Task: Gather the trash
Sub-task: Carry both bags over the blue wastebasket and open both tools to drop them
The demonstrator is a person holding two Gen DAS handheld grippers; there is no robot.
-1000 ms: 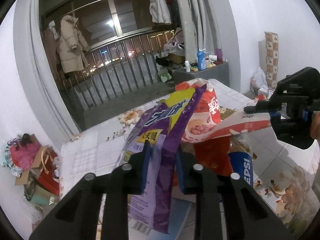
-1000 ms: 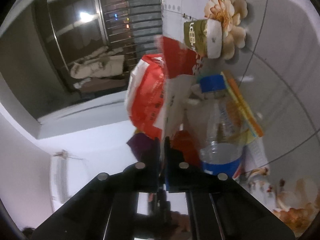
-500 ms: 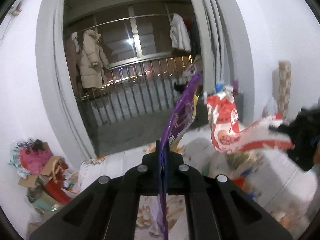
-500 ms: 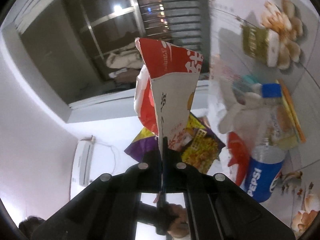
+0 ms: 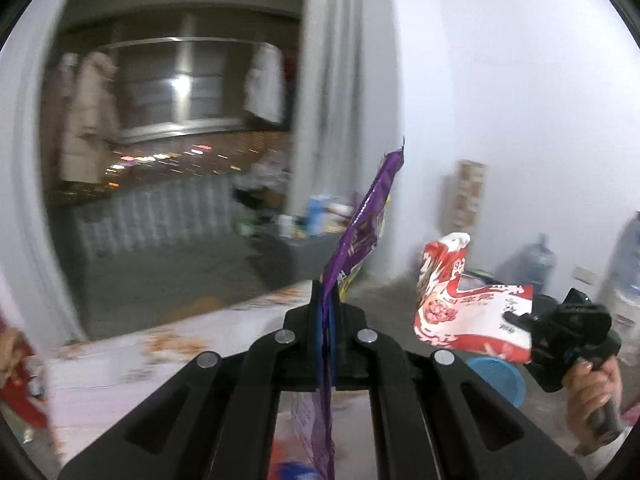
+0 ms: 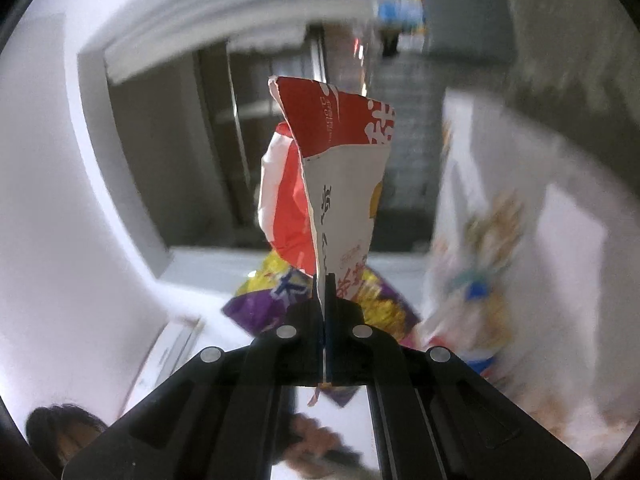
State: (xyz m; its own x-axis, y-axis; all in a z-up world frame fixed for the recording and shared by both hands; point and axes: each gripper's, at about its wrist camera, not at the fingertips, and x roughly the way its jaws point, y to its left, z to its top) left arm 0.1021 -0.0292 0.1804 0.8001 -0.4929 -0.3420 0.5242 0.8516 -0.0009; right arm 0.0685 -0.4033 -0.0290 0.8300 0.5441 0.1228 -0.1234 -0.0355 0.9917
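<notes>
Purple snack bag [image 5: 362,236]: held edge-on, raised above floral tablecloth [image 5: 132,360] | left gripper [image 5: 329,300]: fingers pinched tight on purple snack bag | red-and-white snack bag [image 6: 340,184]: aloft, lower edge clamped | right gripper [image 6: 324,292]: fingers closed on red-and-white snack bag | blue basin [image 5: 496,376]: beneath red-and-white snack bag in left wrist view.

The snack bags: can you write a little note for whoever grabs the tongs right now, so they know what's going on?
Left tongs: shut on the purple snack bag, lifted clear of the flowered table.
Right tongs: shut on the red-and-white snack bag, also in the air.
Done: both bags picked up.
Left: drop both in the trash, perhaps the blue bin on the floor. More litter may remain on the table; the view is too blurred to tell.
</notes>
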